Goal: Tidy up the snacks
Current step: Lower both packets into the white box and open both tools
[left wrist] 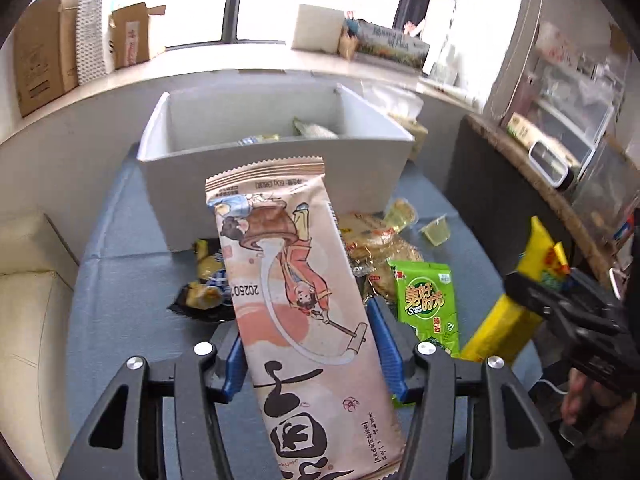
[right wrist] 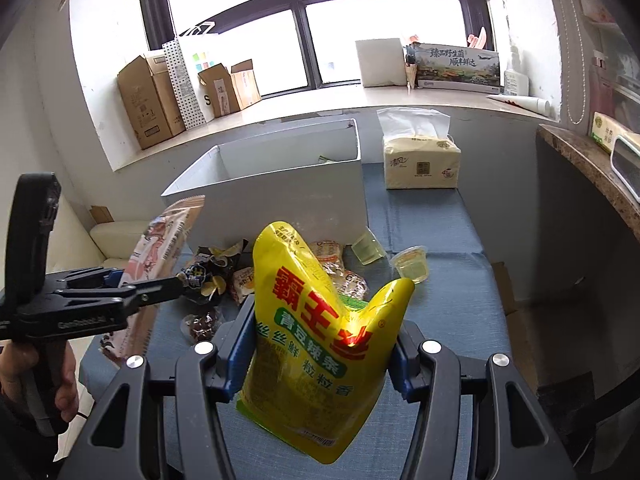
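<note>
My left gripper [left wrist: 308, 340] is shut on a long pink illustrated snack packet [left wrist: 292, 280] and holds it up in front of the white box [left wrist: 276, 164]. My right gripper [right wrist: 320, 344] is shut on a yellow snack bag [right wrist: 320, 328] with red and green lettering, held above the blue cloth [right wrist: 440, 280]. The yellow bag [left wrist: 516, 300] and right gripper [left wrist: 532, 288] also show at the right of the left wrist view. The pink packet [right wrist: 160, 240] and left gripper [right wrist: 168, 286] show at the left of the right wrist view. The box holds a few snacks [left wrist: 312, 130].
Loose snacks lie before the box: a green seaweed packet [left wrist: 426, 300], dark wrapped candies [right wrist: 208, 268], cracker packs [left wrist: 372, 240], two jelly cups [right wrist: 410, 266]. A tissue pack [right wrist: 420, 160] stands right of the box. Cardboard boxes [right wrist: 152, 100] sit on the sill. A cream sofa [left wrist: 28, 300] lies left.
</note>
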A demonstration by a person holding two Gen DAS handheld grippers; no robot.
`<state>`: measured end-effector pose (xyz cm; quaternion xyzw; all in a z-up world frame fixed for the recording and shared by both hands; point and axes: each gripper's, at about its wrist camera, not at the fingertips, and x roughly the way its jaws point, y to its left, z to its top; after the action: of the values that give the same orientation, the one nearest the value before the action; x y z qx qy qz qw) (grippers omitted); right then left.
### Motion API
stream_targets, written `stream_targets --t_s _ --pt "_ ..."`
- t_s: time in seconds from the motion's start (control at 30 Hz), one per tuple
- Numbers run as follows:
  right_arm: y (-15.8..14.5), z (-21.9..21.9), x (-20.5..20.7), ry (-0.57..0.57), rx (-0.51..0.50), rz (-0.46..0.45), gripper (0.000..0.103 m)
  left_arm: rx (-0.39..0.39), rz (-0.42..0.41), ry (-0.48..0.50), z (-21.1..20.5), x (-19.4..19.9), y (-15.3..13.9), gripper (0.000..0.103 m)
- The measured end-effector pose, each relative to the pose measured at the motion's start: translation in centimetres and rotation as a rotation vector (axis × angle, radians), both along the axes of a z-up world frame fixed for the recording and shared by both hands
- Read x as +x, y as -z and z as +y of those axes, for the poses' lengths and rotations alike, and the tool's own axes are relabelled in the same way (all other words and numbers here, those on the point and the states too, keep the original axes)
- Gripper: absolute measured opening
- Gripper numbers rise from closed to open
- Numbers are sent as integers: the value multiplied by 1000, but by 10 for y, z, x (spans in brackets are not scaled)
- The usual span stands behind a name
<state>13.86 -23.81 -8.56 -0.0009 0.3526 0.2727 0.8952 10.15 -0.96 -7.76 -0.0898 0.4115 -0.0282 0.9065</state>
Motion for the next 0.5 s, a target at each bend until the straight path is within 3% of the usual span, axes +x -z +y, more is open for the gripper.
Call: stream_targets --t_s 0.2,0.4,0.5 --pt "-15 19 13 -51 31 -13 60 -32 -89 -40 34 -5 -26 53" --pt "-55 51 50 -91 33 -105 60 17 -125 -41 55 32 -41 51" --pt "-68 60 66 -85 43 -104 60 -16 -137 -31 64 38 -42 51"
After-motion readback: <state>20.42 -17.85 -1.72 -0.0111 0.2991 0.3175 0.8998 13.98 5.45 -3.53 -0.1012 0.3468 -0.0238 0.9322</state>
